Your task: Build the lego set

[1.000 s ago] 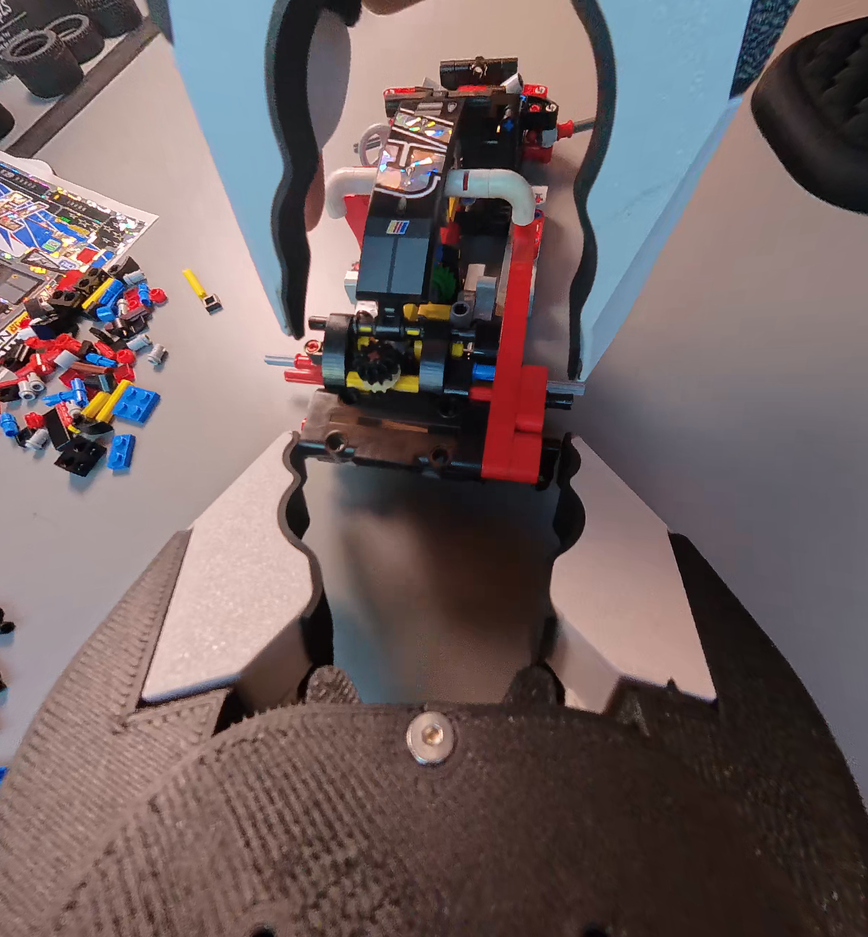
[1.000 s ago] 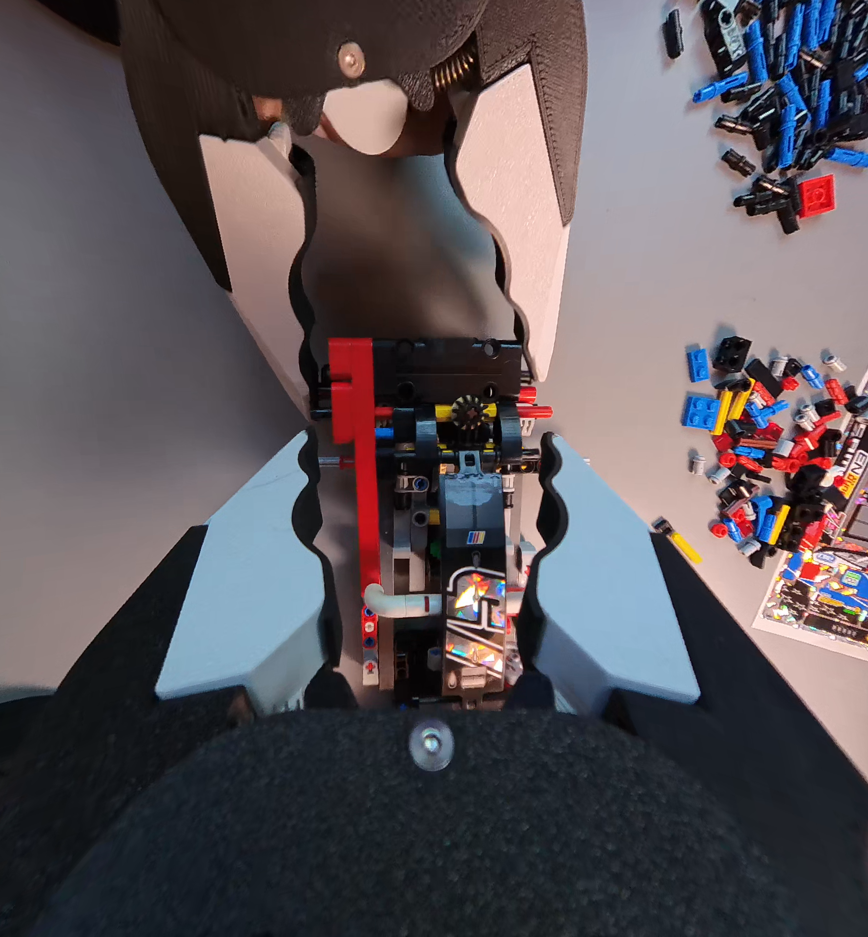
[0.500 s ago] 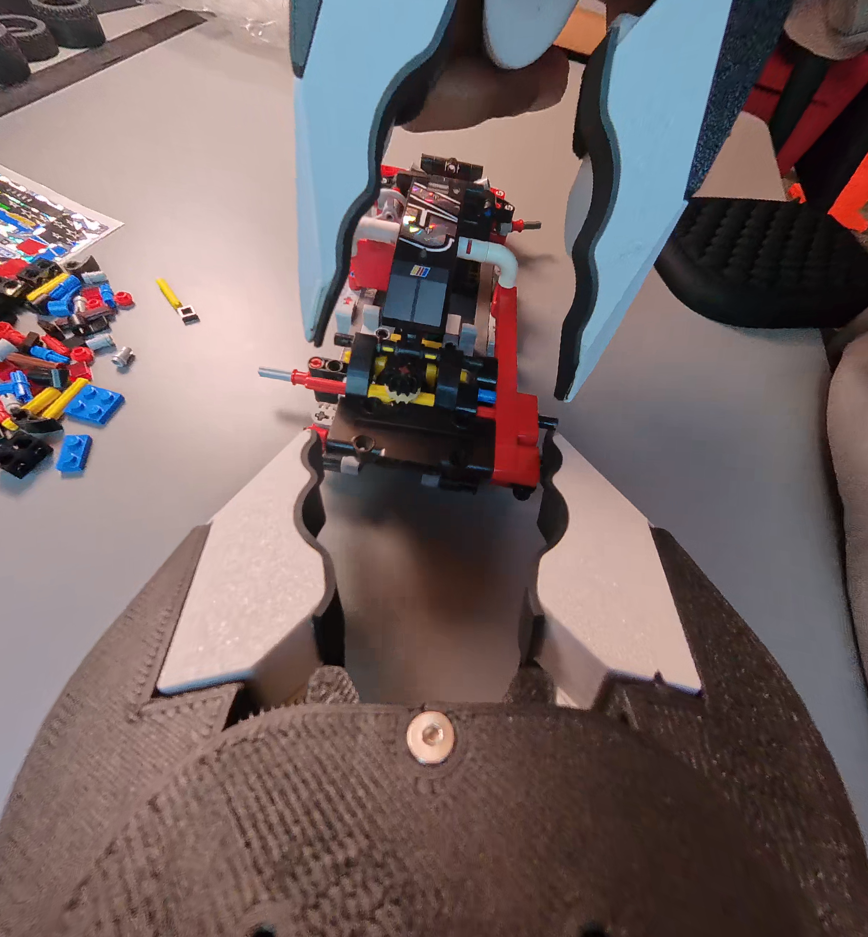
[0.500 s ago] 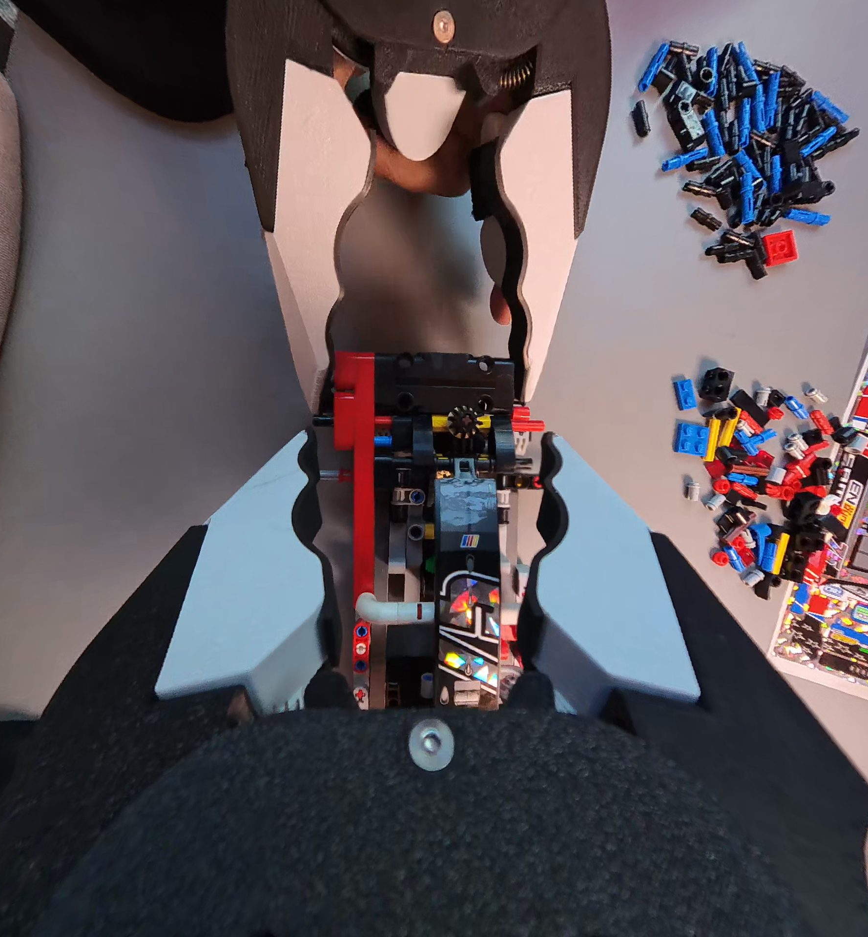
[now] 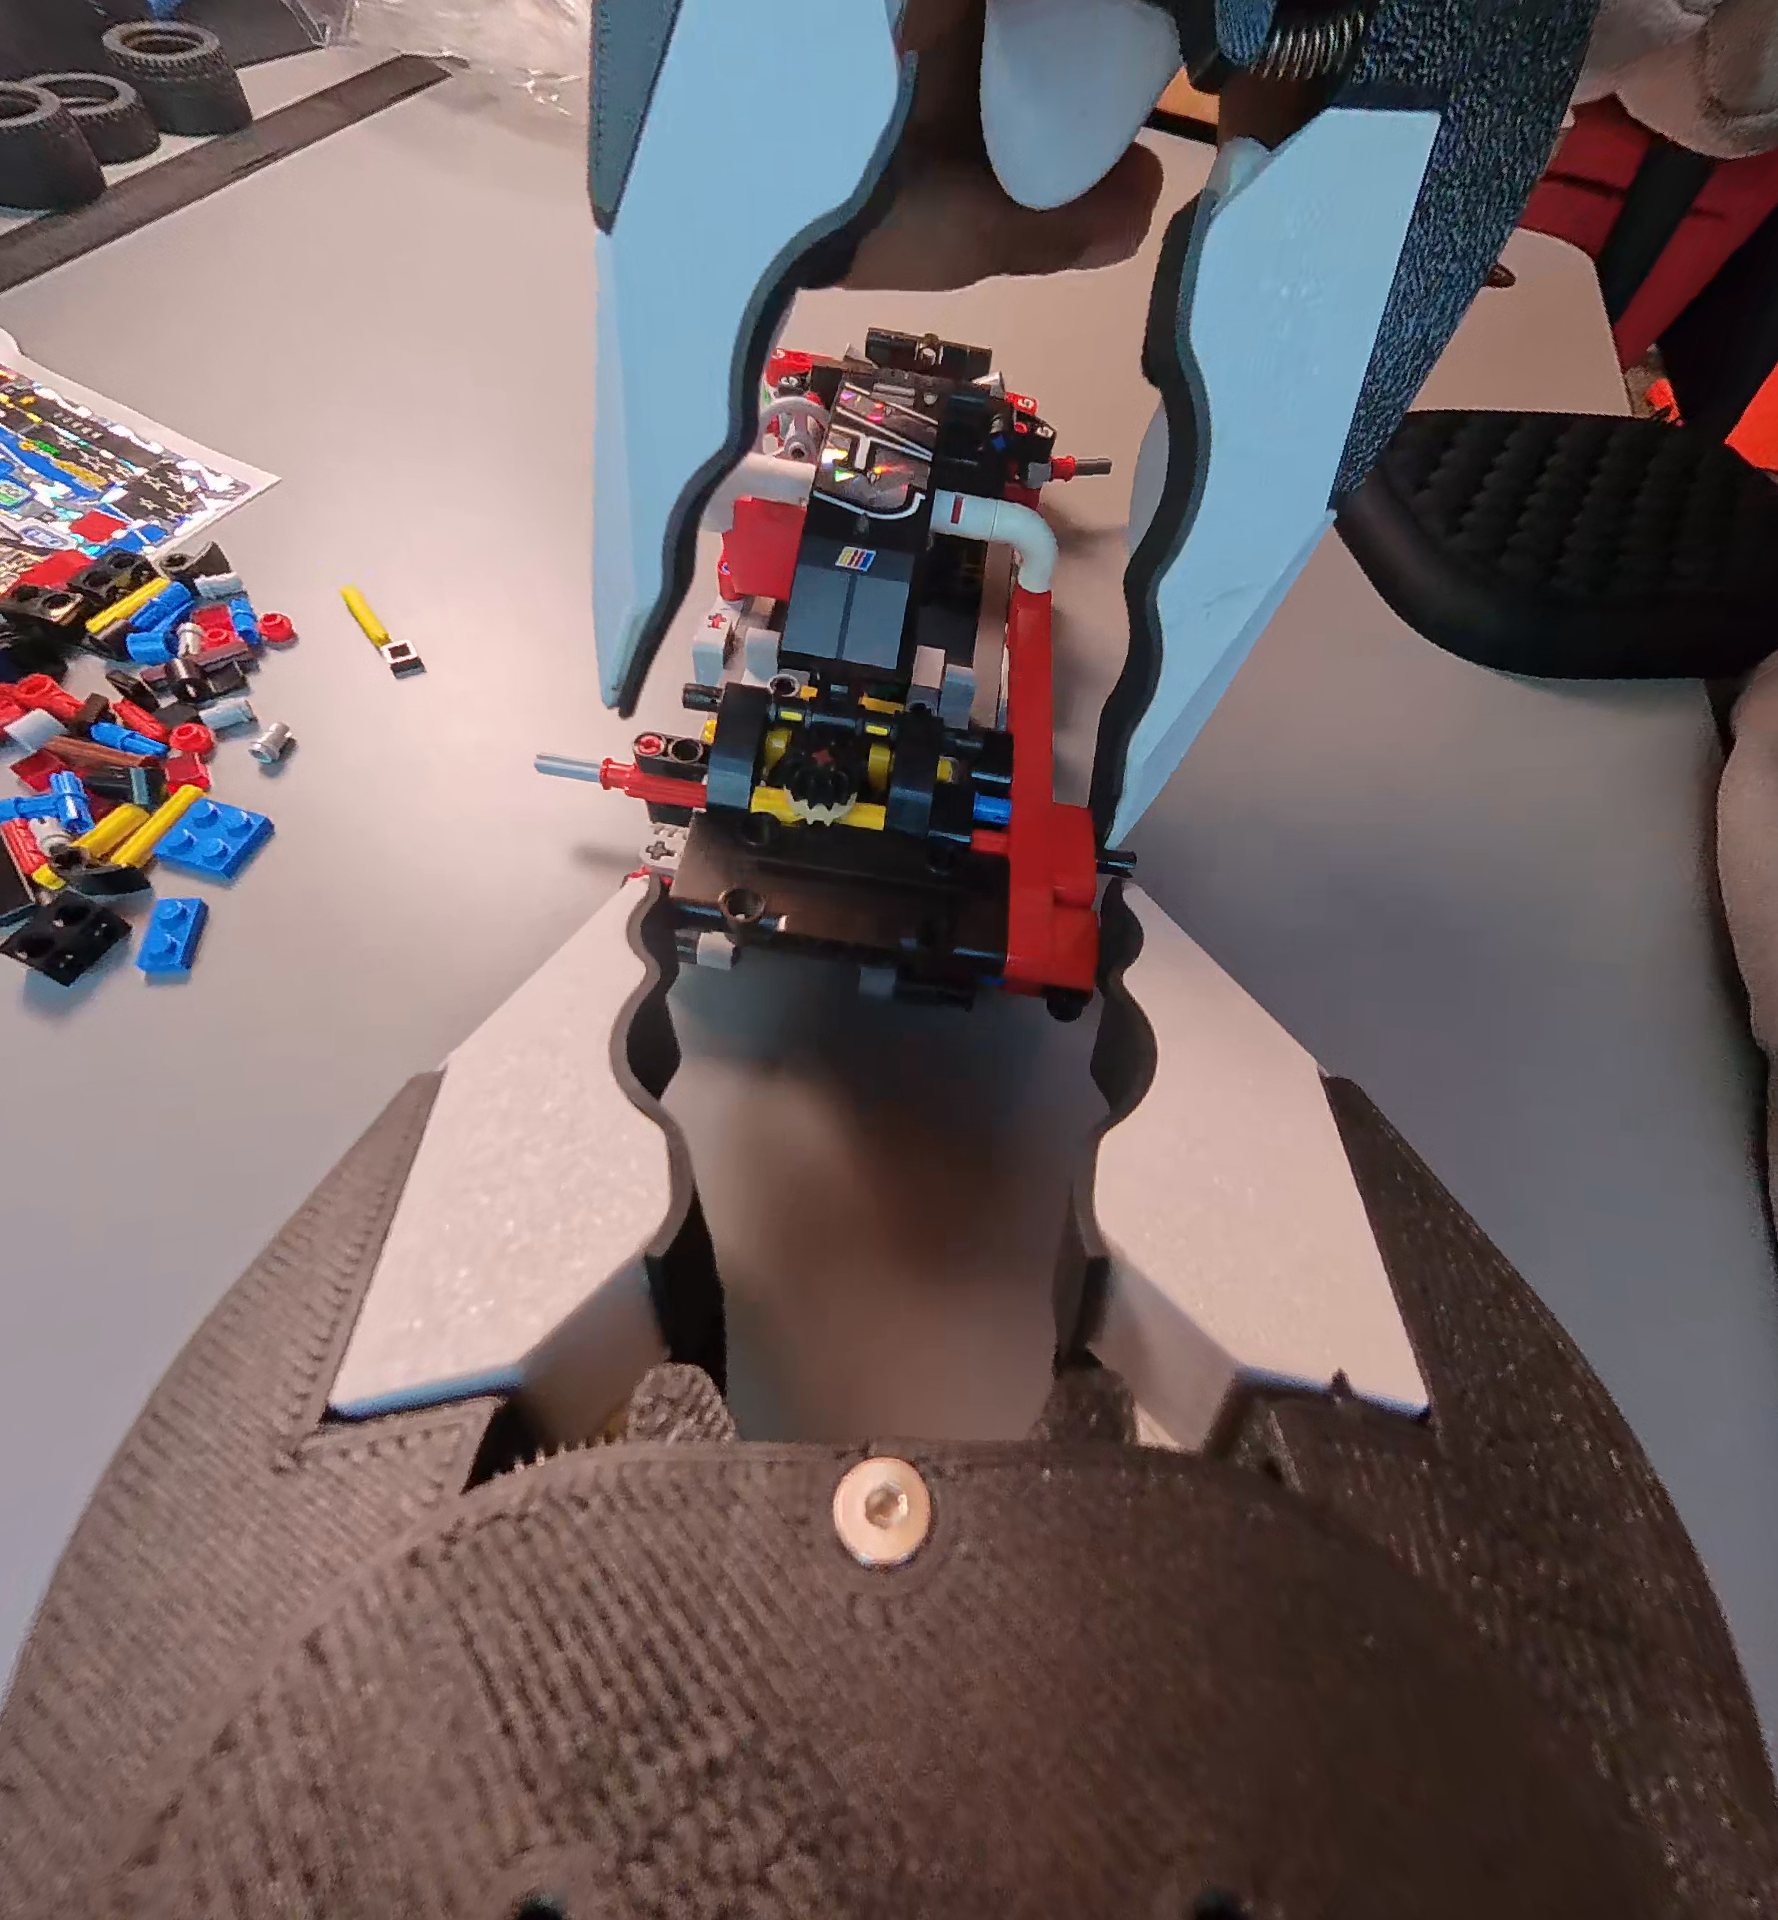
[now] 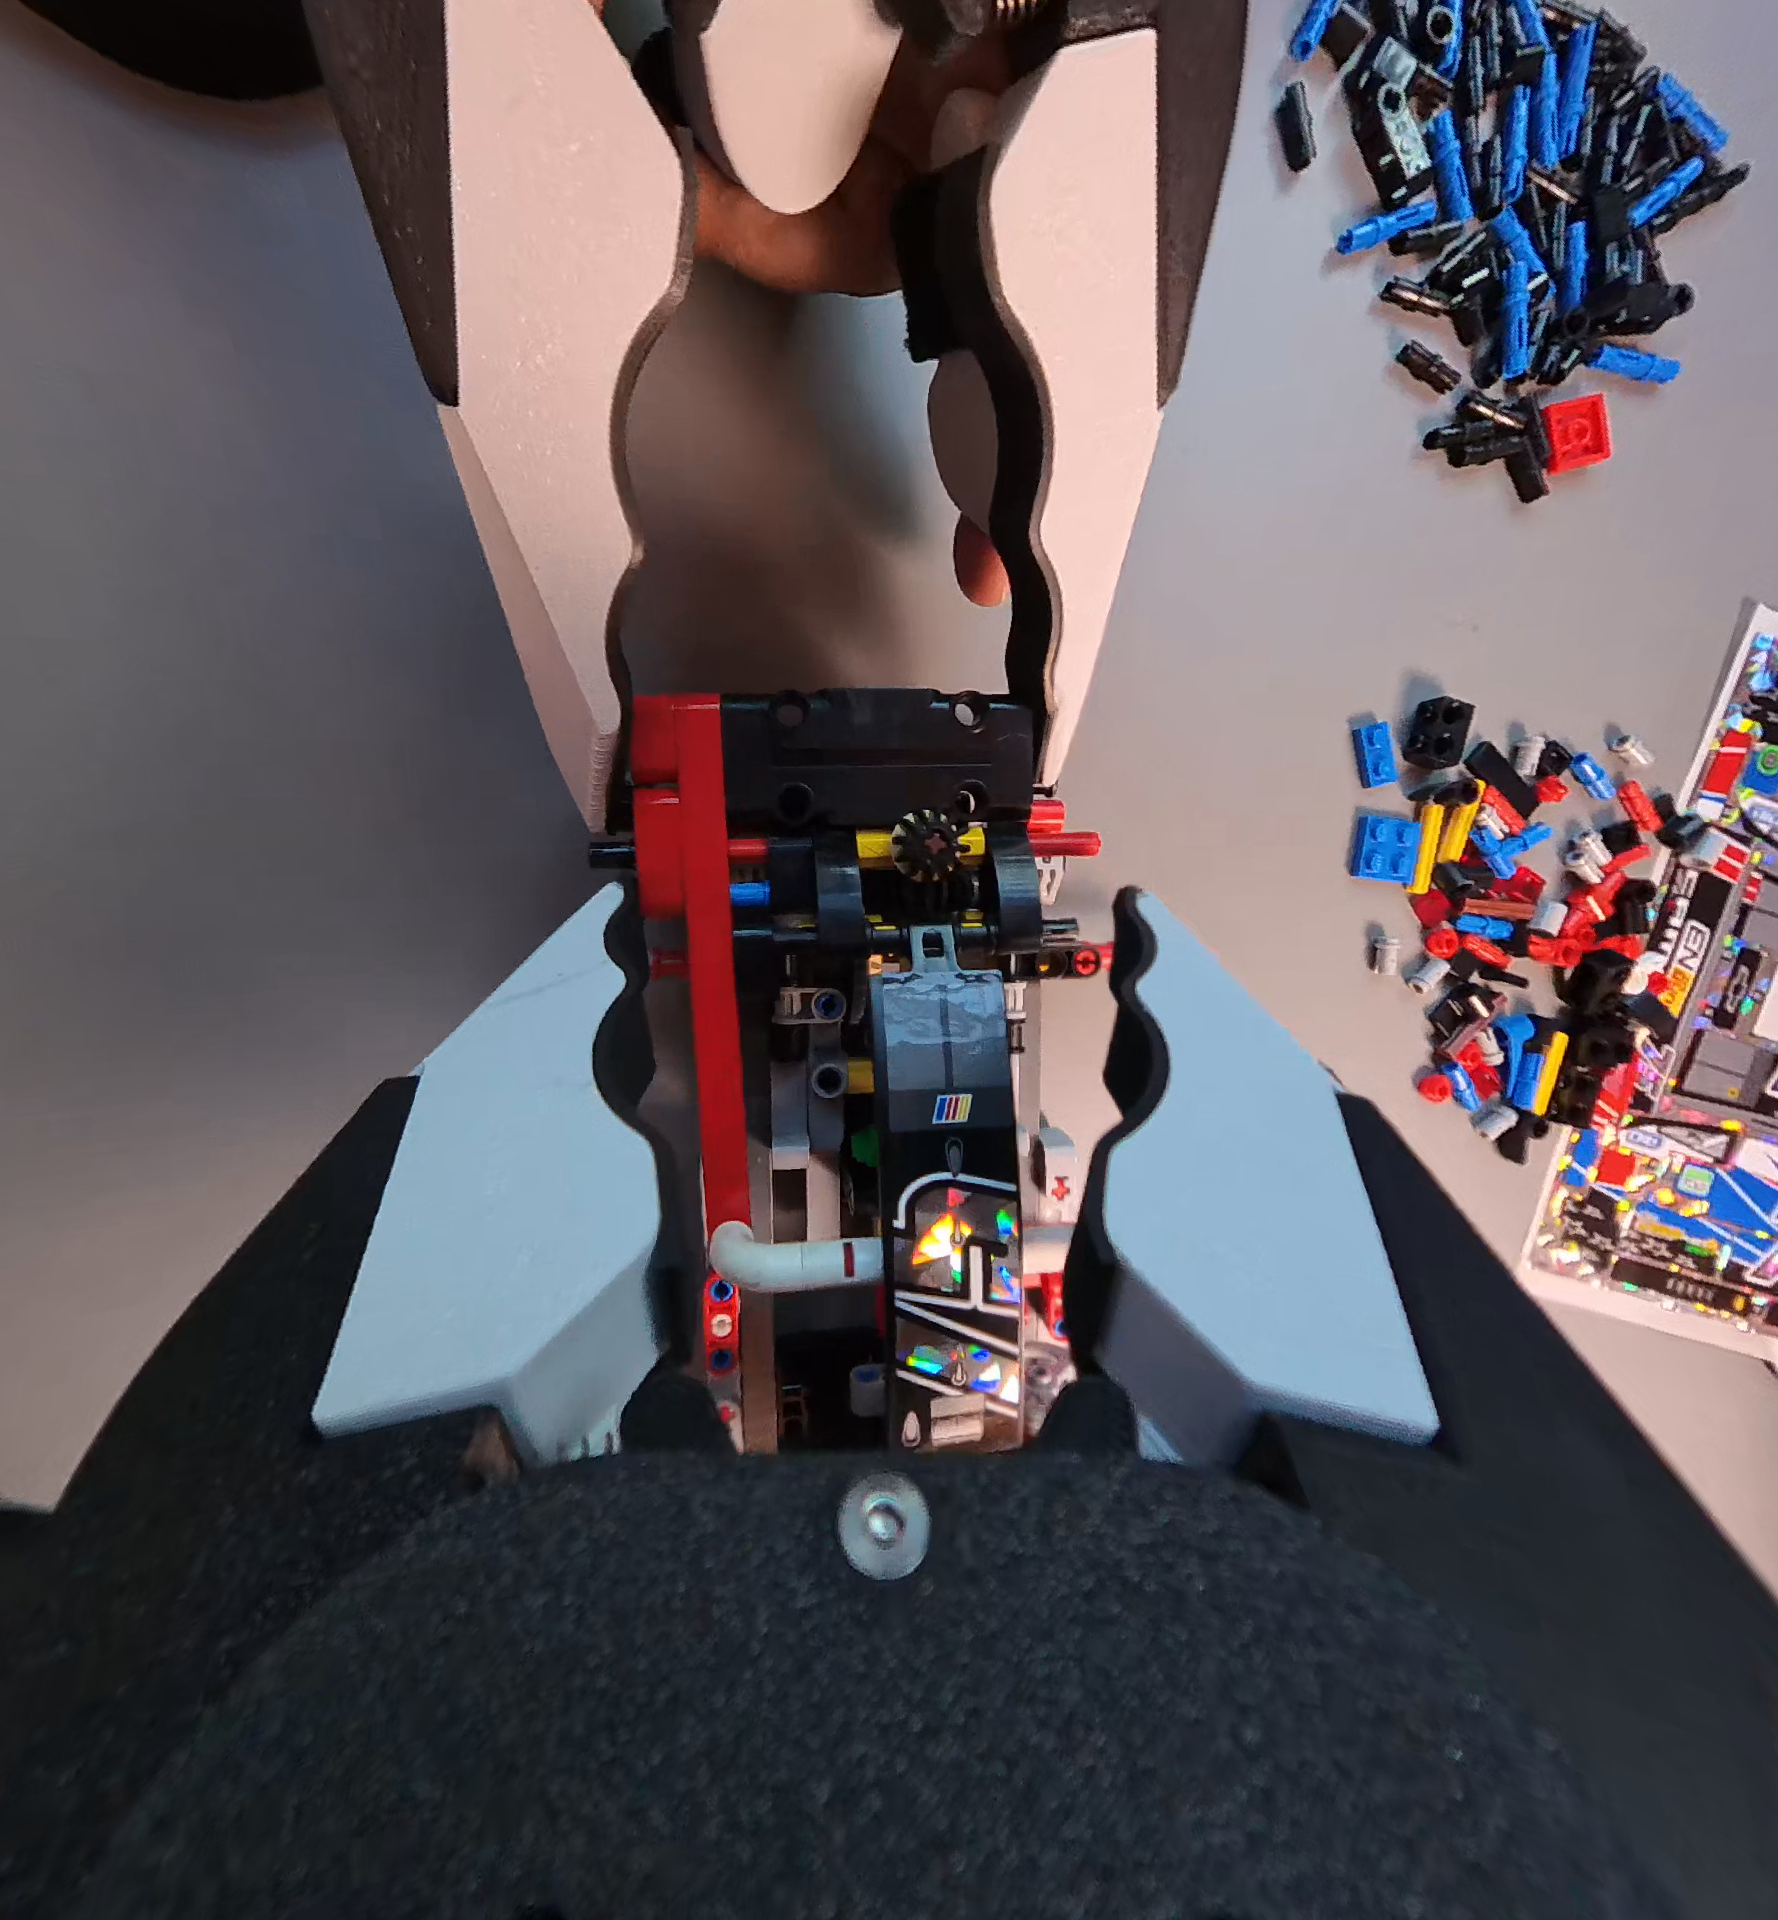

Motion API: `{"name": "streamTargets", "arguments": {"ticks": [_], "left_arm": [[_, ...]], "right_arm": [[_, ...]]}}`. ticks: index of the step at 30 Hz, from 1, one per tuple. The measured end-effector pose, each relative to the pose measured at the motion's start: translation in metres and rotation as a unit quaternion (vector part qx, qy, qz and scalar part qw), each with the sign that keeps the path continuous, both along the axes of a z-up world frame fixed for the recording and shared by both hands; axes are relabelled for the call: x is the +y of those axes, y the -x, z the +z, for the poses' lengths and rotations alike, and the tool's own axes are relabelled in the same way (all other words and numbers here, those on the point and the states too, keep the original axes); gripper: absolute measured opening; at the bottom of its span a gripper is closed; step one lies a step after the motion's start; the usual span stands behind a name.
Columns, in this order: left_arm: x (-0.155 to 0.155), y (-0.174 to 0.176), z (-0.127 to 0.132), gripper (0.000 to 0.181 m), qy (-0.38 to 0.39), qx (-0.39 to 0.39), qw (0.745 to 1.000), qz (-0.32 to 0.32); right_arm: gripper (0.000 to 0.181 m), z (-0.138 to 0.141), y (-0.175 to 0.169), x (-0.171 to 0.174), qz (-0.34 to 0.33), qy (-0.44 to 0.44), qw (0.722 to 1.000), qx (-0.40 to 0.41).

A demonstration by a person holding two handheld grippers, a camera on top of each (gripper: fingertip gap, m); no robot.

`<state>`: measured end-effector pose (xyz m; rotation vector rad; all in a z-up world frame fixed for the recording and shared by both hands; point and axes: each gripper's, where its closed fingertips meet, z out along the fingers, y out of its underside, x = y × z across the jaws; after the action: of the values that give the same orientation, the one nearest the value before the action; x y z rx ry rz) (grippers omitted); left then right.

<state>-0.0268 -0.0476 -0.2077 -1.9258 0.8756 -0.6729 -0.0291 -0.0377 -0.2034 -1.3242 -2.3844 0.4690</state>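
Left claw [image 5: 880, 935] gripping lego car [image 5: 885, 665], right claw [image 6: 869, 925] astride, apart

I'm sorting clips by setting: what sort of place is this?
Probably an indoor hobby or work table: loose brick pieces sorted in piles, a sticker sheet, spare tyres, and a half-built lego car.

**Half-built lego car on the grey table**

The lego car [image 5: 869, 707] is long and narrow, mostly black and red, with a shiny sticker on its roof and a white bent tube across the body. A black gear sits on a yellow axle near one end. A red beam runs along one side. No wheels are mounted.
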Motion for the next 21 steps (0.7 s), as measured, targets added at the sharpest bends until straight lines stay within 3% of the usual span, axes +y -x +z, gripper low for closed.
{"name": "streamTargets", "arguments": {"ticks": [6, 21], "left_arm": [[0.0005, -0.0021, 0.0003, 0.081, -0.001, 0.0, 1.0, 0.005], [0.0056, -0.0084, -0.0008, 0.092, -0.016, 0.034, 0.998, 0.046]], "right_arm": [[0.084, -0.0062, -0.0087, 0.002, -0.044, 0.042, 0.998, -0.03], [0.082, -0.0093, -0.0095, 0.0015, -0.019, 0.037, 0.998, -0.043]]}}
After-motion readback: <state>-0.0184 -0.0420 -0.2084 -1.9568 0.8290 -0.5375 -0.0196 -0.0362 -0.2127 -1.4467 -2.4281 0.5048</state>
